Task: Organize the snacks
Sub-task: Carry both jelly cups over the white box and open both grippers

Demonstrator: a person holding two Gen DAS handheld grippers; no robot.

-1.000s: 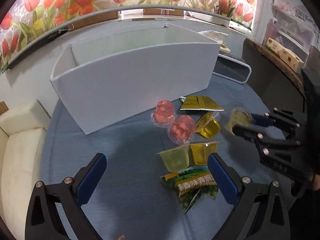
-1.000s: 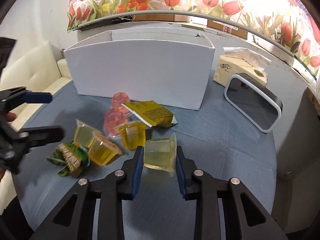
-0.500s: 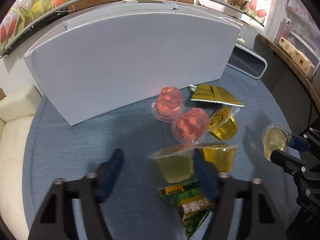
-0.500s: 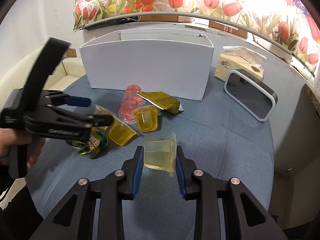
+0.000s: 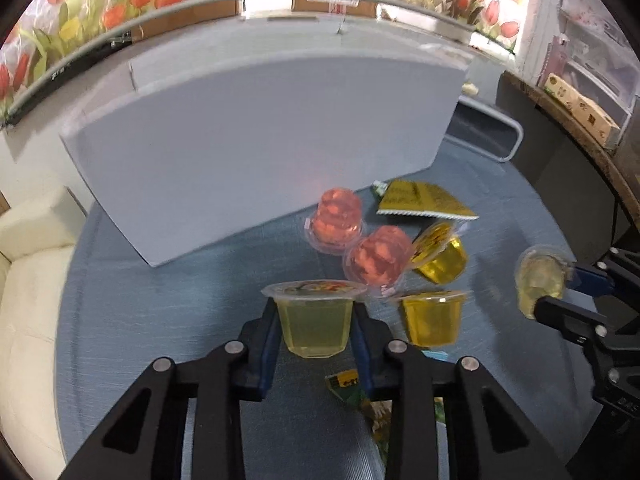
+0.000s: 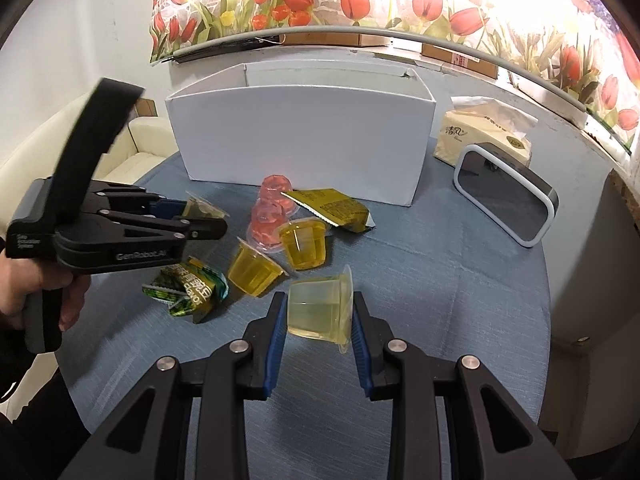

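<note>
My left gripper (image 5: 315, 328) is shut on a pale green jelly cup (image 5: 314, 320), upright, just above the blue table. My right gripper (image 6: 320, 316) is shut on a second pale jelly cup (image 6: 320, 308), tipped on its side and held above the table; it also shows in the left wrist view (image 5: 538, 276). On the table lie two pink jelly cups (image 5: 336, 220), two yellow jelly cups (image 5: 432, 320), a yellow snack packet (image 5: 420, 200) and a green packet (image 6: 188, 288). The white box (image 5: 260, 136) stands behind them.
A white-framed mirror (image 6: 504, 204) and a tissue pack (image 6: 484, 132) stand to the right of the box. A cream sofa (image 5: 28, 264) is beyond the table's left edge. Shelving (image 5: 580, 92) stands at the far right.
My left gripper came down over the pale green cup and shut on it. My right gripper has drawn back from the pile with its cup still held.
</note>
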